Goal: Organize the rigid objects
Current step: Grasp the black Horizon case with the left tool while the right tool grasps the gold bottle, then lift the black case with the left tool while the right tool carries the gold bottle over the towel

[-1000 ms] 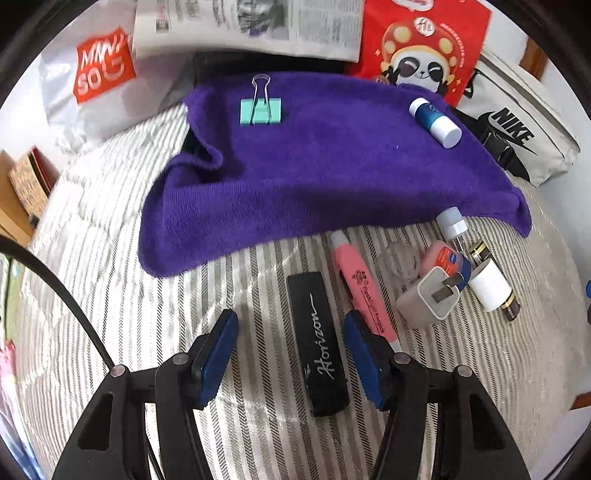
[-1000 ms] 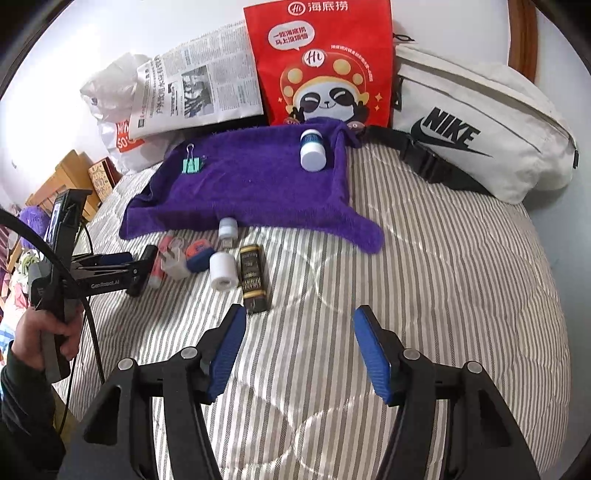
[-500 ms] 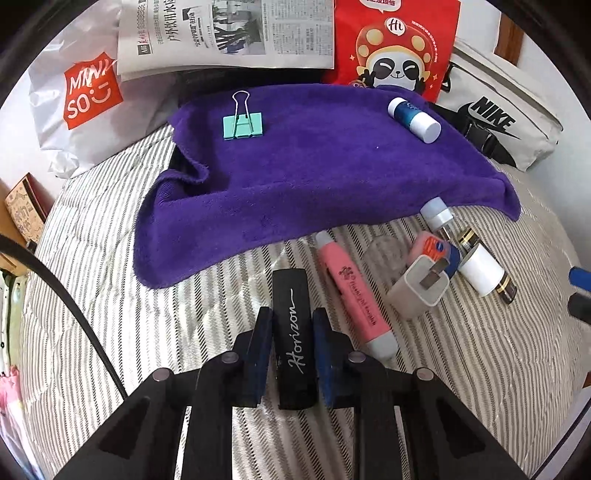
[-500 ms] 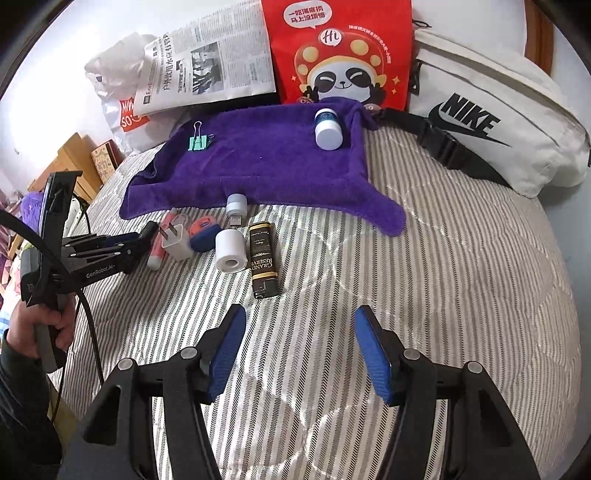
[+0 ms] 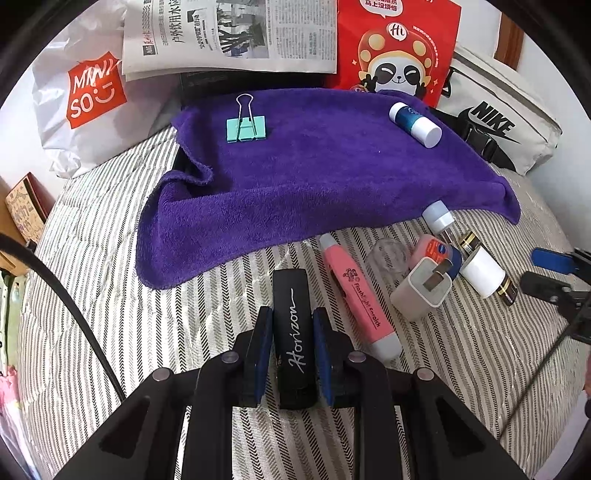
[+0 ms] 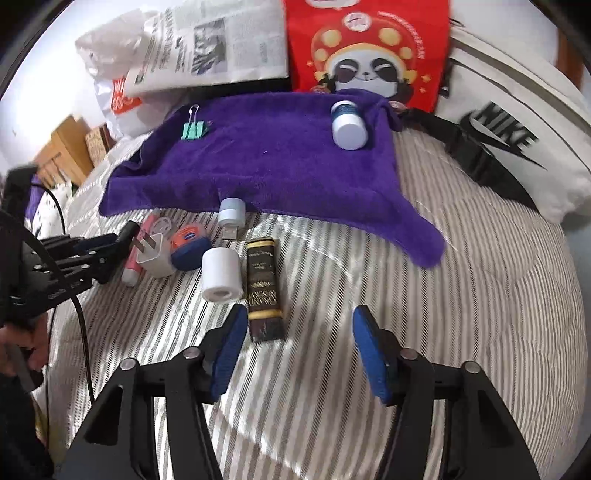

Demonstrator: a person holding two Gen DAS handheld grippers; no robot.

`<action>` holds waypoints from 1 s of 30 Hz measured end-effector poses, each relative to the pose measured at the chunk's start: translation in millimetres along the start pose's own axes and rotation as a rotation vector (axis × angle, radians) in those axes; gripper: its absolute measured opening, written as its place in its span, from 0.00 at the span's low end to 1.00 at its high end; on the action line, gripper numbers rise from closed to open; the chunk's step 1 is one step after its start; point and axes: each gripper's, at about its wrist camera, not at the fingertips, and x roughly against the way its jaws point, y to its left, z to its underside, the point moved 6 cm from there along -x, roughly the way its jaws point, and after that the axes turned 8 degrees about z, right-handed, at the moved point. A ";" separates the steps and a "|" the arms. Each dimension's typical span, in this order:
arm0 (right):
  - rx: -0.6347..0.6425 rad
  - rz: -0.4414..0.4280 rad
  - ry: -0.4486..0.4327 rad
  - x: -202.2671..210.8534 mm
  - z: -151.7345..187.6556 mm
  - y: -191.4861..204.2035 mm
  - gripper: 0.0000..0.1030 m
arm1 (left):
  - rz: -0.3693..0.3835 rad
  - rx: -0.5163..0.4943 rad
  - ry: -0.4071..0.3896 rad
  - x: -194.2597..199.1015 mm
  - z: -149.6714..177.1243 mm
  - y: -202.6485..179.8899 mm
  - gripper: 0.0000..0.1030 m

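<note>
In the left wrist view, the left tool (image 5: 291, 338) is seen clenched on a black case (image 5: 293, 328) marked "Horizon", its blue pads pressed against the two long sides. The case lies on the striped bed (image 5: 92, 240), just near of a purple towel (image 5: 314, 177). On the towel, a green binder clip (image 5: 245, 127) is found at the far left and a blue bottle with a white cap (image 5: 415, 120) at the far right. To the right of the case a pink pen (image 5: 360, 295) is laid, then a white charger plug (image 5: 423, 288), a small round tin (image 5: 437, 251), a white roll (image 5: 482, 271) and a small white-capped plug (image 5: 437, 218). The tips of the right tool (image 5: 546, 266) are seen at the right edge. Behind the towel, a newspaper (image 5: 229, 33), a red panda bag (image 5: 399, 48) and a white waist bag (image 5: 495, 114) are propped.

In the right wrist view, which is slightly blurred, the right tool (image 6: 297, 352) is held released above the bed, its jaws having just been closing a little. The near end of a dark gold-printed box (image 6: 263, 288) lies between the pads, close to the left pad, and no contact can be made out. The white roll is found just left of the box. At the left edge, the left tool is gripped by a hand (image 6: 26, 347).
</note>
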 end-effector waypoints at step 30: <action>0.108 0.032 0.051 -22.0 8.1 7.6 0.23 | -0.012 -0.006 -0.029 -0.3 2.0 -1.7 0.21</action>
